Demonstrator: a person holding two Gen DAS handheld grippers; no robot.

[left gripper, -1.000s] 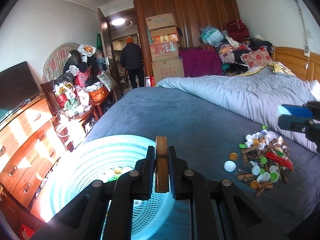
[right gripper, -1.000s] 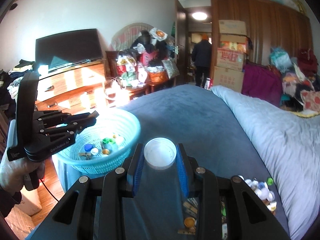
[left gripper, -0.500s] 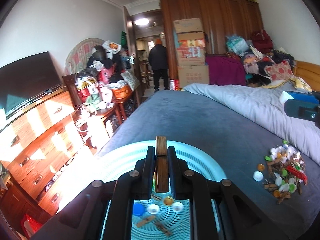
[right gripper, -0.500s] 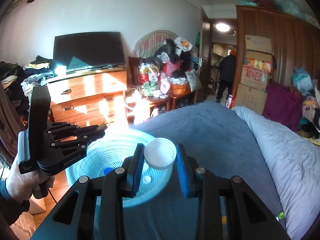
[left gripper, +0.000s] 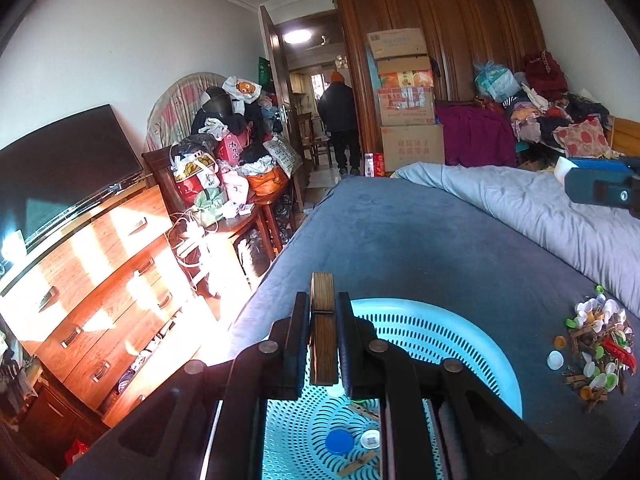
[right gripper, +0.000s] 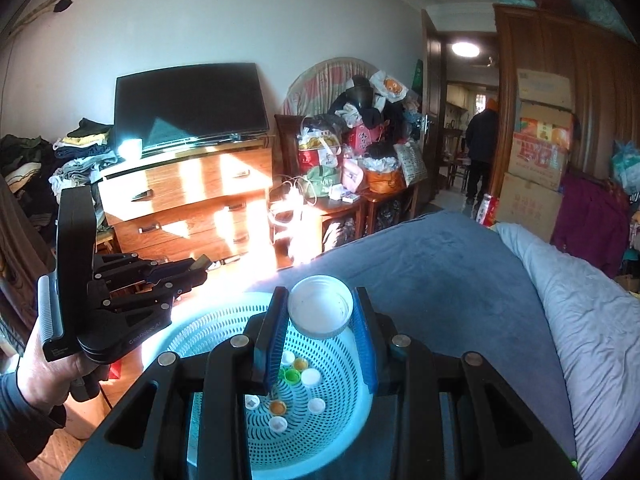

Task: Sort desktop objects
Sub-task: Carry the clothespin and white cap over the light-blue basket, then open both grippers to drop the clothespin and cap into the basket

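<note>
- The left claw (left gripper: 323, 344) is clenched on a brown wooden clothespin (left gripper: 322, 332), held upright above the pale blue perforated plastic basket (left gripper: 472, 344).
- The right claw (right gripper: 320, 332) grips a white round plastic lid (right gripper: 320, 312) over the same basket, above loose caps (right gripper: 310, 378).
- A heap of mixed caps and pegs (left gripper: 596, 344) lies on the blue bed (left gripper: 420, 240), beside the basket.
</note>
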